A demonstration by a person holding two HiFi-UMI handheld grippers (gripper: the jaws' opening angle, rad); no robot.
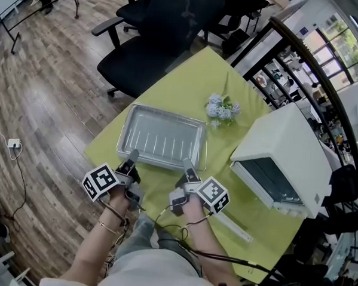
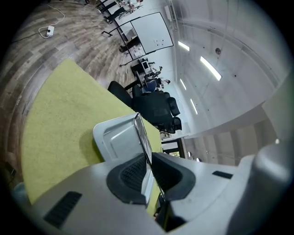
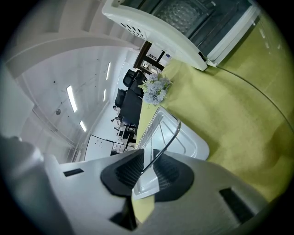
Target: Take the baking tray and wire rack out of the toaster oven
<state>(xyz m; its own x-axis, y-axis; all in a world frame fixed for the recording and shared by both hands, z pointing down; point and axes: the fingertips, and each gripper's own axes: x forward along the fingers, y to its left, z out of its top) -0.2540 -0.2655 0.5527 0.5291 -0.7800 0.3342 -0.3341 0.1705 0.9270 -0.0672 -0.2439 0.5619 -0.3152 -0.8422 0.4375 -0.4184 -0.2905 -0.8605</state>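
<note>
A silver baking tray (image 1: 125, 133) lies on the yellow-green table with the wire rack (image 1: 164, 137) resting in it. Both grippers are at its near edge. My left gripper (image 1: 132, 156) is at the near-left corner; in the left gripper view its pads are shut on the rack's thin edge (image 2: 142, 133) above the tray (image 2: 115, 137). My right gripper (image 1: 188, 165) is at the near-right corner. In the right gripper view the rack's wire (image 3: 167, 140) runs between its pads with a small gap showing, over the tray (image 3: 188, 142).
The white toaster oven (image 1: 286, 145) stands to the right, its glass door folded down toward me with the handle (image 1: 233, 226) near my right wrist. A bunch of pale flowers (image 1: 222, 109) lies behind the tray. Black office chairs (image 1: 142, 54) stand beyond the table's far edge.
</note>
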